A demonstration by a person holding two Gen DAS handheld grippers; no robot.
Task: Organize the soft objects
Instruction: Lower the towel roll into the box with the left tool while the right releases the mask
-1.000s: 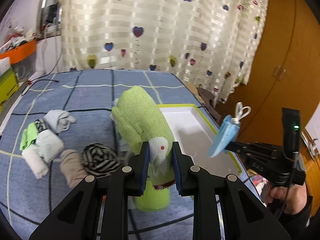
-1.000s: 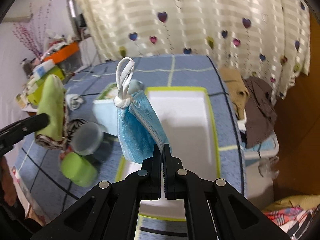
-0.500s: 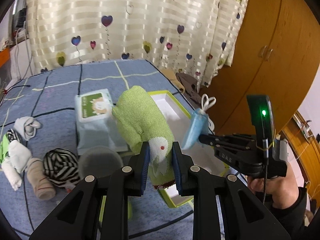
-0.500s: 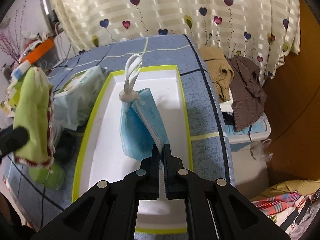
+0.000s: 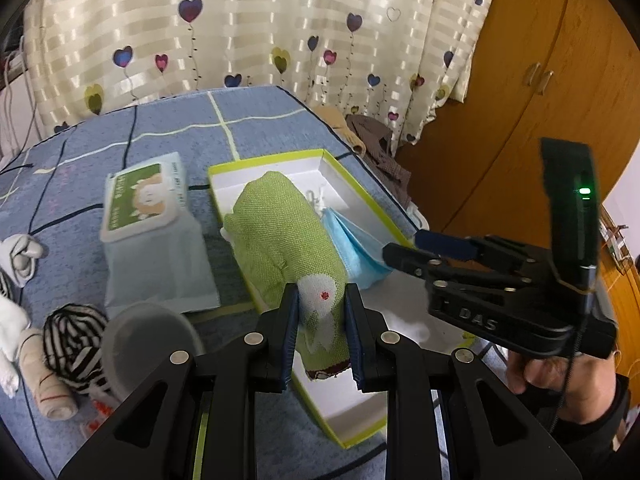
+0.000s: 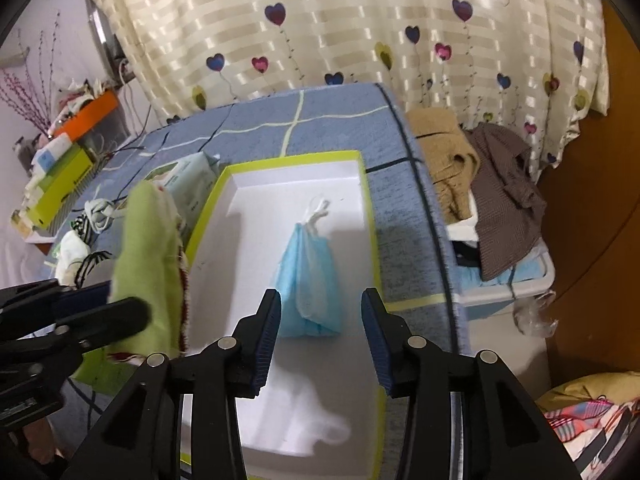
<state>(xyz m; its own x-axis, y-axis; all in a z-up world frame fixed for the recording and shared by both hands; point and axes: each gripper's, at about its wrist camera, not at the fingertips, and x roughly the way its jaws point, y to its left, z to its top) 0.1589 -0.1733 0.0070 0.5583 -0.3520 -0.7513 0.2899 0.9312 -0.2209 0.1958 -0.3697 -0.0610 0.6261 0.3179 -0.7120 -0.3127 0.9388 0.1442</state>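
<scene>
The right gripper [image 6: 322,326] has just been opening and now stands wide, the folded blue face mask [image 6: 308,276] lying released between its jaws inside the white tray [image 6: 256,200]. The left gripper [image 5: 320,320] holds a green cloth mitt [image 5: 280,236] above that tray, not yet set down. Rolled socks [image 5: 68,340] left of it remain unsorted; the mitt hides part of the tray floor.
</scene>
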